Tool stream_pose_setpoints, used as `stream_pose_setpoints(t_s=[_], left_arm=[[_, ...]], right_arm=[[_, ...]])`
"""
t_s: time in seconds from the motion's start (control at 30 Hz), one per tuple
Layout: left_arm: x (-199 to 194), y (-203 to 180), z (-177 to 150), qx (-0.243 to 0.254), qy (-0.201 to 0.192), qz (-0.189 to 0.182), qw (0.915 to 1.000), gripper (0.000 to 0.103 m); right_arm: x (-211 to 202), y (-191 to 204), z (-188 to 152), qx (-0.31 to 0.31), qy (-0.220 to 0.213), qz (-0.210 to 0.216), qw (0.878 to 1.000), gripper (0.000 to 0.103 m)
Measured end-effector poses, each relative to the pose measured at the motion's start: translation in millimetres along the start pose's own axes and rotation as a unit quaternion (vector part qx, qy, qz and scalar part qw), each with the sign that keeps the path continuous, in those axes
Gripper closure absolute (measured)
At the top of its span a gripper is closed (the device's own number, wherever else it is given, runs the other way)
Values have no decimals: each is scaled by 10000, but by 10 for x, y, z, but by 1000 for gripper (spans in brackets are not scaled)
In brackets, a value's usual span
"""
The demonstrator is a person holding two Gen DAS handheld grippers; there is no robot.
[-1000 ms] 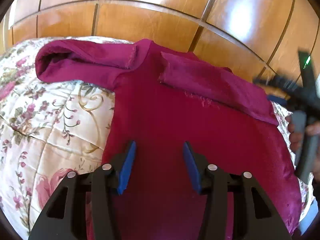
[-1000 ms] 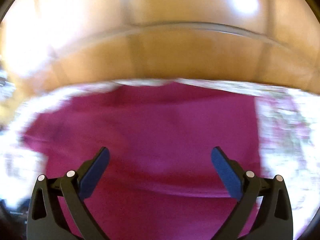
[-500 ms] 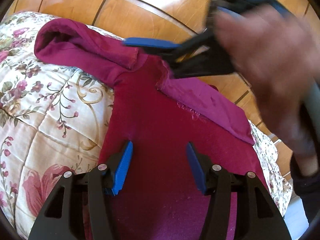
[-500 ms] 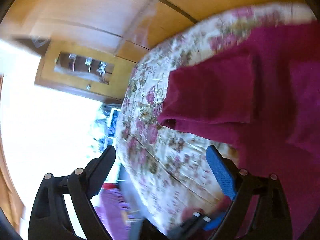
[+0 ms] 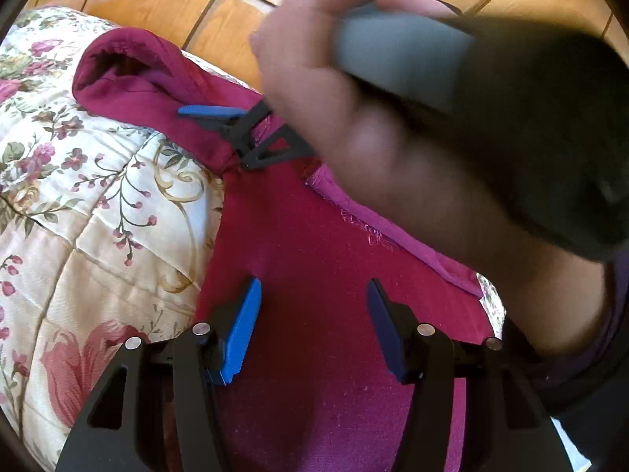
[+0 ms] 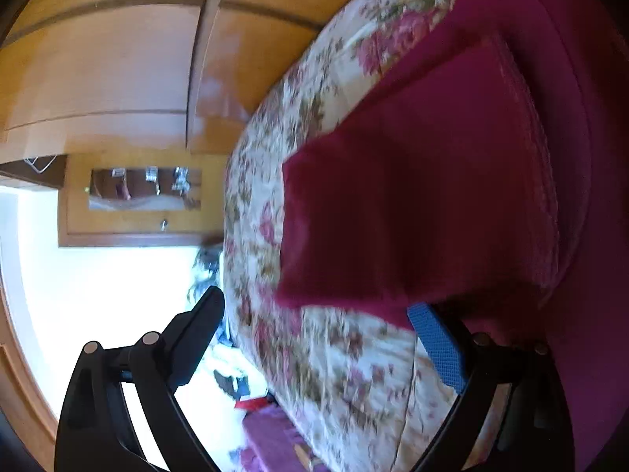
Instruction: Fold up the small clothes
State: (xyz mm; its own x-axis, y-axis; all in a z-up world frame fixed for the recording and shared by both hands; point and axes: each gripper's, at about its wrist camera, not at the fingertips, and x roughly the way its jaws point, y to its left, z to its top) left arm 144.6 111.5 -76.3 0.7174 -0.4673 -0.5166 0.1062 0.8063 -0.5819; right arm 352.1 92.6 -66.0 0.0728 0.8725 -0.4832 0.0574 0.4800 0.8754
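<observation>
— Left claw (image 5: 312, 324)?
— Half open, empty, just above the red shirt (image 5: 314, 275) on the quilt (image 5: 98, 216).
— Right claw (image 6: 318, 338)?
— Wide apart, holds nothing. Seen from the left camera, reaches across to the sleeve (image 5: 129, 90); lower finger (image 5: 208, 111) lies over the sleeve, upper one clear of it. Cannot tell if touching.
— Shirt?
— Flat, sleeves folded in, beneath both claws.

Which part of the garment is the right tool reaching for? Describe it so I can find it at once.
On the floral quilt lies a magenta top. Its far-left sleeve stretches out over the quilt, with the open right tool at it. Unlike the other sleeve, folded onto the body, its open cuff gapes.
</observation>
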Motion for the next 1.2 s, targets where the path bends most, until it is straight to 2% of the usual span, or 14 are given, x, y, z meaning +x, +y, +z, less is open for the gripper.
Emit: stream_pose_setpoints(t_s=[0.07, 0.13, 0.23, 0.3, 0.47, 0.57, 0.63, 0.67, 0.77, 0.8, 0.87, 1.07, 1.17, 1.2], left_arm=[[-11, 12, -3, -29, -1, -27, 10000, 48], [-11, 10, -4, -55, 7, -41, 10000, 48], [-21, 15, -10, -51, 6, -39, 10000, 48], [-43, 15, -14, -37, 3, -25, 10000, 48], [-67, 14, -25, -20, 16, 1, 10000, 48], [-21, -27, -9, 0, 33, 40, 10000, 48], [37, -73, 2, 11, 46, 58, 10000, 48], [54, -81, 10, 15, 50, 67, 10000, 48], [87, -115, 19, 32, 68, 102, 9999, 48], [99, -128, 21, 44, 77, 122, 9999, 48], [129, -135, 26, 70, 95, 157, 9998, 48], [223, -210, 33, 169, 156, 312, 9992, 48], [259, -247, 36, 235, 193, 393, 9988, 48], [268, -251, 38, 250, 202, 415, 9986, 48]], right_arm=[[47, -1, 4, -16, -180, -309, 9994, 20], [73, 3, 16, -152, -315, -707, 9969, 56], [-24, 56, 37, -345, -550, -893, 9939, 87], [-160, 164, 42, -572, -744, -967, 9909, 96], [-574, 655, -32, -1824, -1253, -1352, 9658, 98], [-983, 1004, -130, -2751, -1630, -1742, 9313, 98], [-1305, 1241, -279, -3510, -2056, -2229, 8859, 98], [-1513, 1338, -392, -3913, -2270, -2466, 8570, 98], [-1907, 1340, -613, -4371, -2581, -2912, 8109, 98], [-2076, 1247, -662, -4379, -2647, -3073, 8024, 98], [-2322, 969, -684, -4170, -2714, -3316, 8016, 98], [-2748, -267, -597, -2937, -2674, -3993, 8263, 98], [-2846, -820, -591, -2393, -2527, -4042, 8459, 97], [-2876, -987, -613, -2207, -2479, -3921, 8580, 97]])
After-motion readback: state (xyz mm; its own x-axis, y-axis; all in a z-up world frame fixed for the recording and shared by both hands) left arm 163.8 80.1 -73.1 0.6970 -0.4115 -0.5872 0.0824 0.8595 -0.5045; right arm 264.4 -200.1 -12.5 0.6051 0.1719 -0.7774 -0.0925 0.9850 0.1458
